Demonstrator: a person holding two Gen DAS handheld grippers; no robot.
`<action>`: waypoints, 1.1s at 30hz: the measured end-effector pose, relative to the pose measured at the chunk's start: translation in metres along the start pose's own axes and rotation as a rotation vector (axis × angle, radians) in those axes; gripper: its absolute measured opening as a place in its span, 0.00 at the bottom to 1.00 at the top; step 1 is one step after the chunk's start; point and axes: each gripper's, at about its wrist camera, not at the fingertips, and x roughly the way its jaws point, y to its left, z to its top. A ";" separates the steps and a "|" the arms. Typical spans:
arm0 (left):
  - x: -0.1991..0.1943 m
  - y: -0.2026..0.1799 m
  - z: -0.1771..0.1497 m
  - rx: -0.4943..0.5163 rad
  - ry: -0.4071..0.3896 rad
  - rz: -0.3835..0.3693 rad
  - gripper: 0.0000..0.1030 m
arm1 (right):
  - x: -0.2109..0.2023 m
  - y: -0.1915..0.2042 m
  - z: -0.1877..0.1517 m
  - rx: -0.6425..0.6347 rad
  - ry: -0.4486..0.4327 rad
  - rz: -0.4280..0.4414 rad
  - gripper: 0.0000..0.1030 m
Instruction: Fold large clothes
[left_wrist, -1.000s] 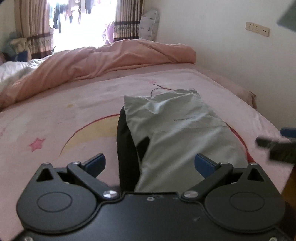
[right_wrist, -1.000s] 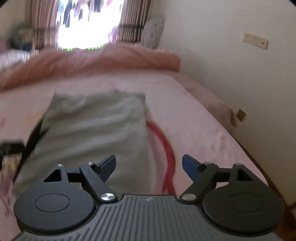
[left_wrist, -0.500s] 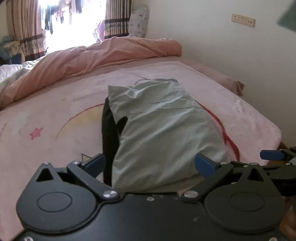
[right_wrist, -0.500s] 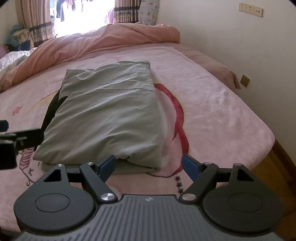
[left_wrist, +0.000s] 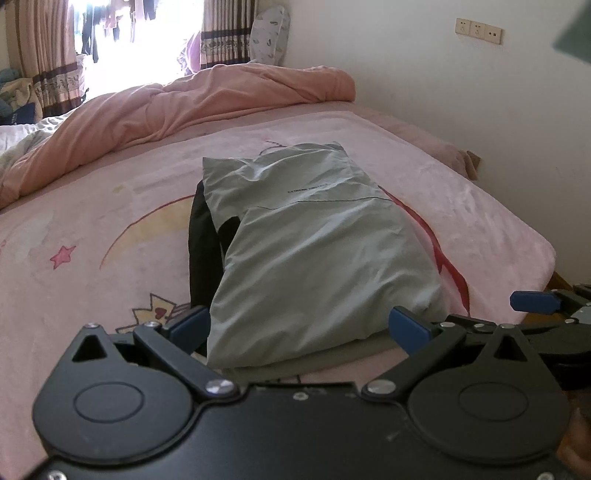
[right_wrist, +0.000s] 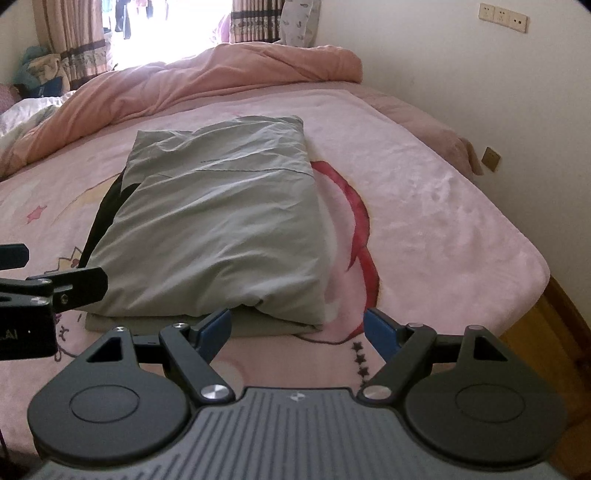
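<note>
A pale grey-green garment (left_wrist: 314, 243) (right_wrist: 218, 225) with a black lining along its left side lies folded into a thick rectangle on the pink bed blanket (left_wrist: 92, 229) (right_wrist: 424, 206). My left gripper (left_wrist: 299, 326) hangs open just short of the bundle's near edge, nothing between its blue pads. My right gripper (right_wrist: 297, 325) is open too, near the bundle's near right corner, holding nothing. Each gripper shows at the edge of the other's view.
A rumpled pink duvet (left_wrist: 184, 99) is heaped across the far end of the bed. A white wall (left_wrist: 461, 92) runs along the right, close to the mattress edge. The wooden bed frame (right_wrist: 546, 332) shows at the near right corner. Curtains (right_wrist: 74, 37) frame a bright window.
Both grippers have drawn back toward the foot of the bed, away from the folded garment, which lies still. Both stayed open throughout.
</note>
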 end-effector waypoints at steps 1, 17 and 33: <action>0.000 0.000 0.000 0.000 0.000 -0.002 1.00 | 0.000 0.000 0.000 0.001 0.000 0.001 0.92; 0.004 0.002 0.001 -0.007 -0.004 -0.003 1.00 | -0.002 0.001 0.000 -0.005 -0.006 0.007 0.92; 0.003 0.003 0.000 -0.020 -0.005 -0.006 1.00 | -0.003 0.001 0.000 -0.003 -0.005 0.012 0.92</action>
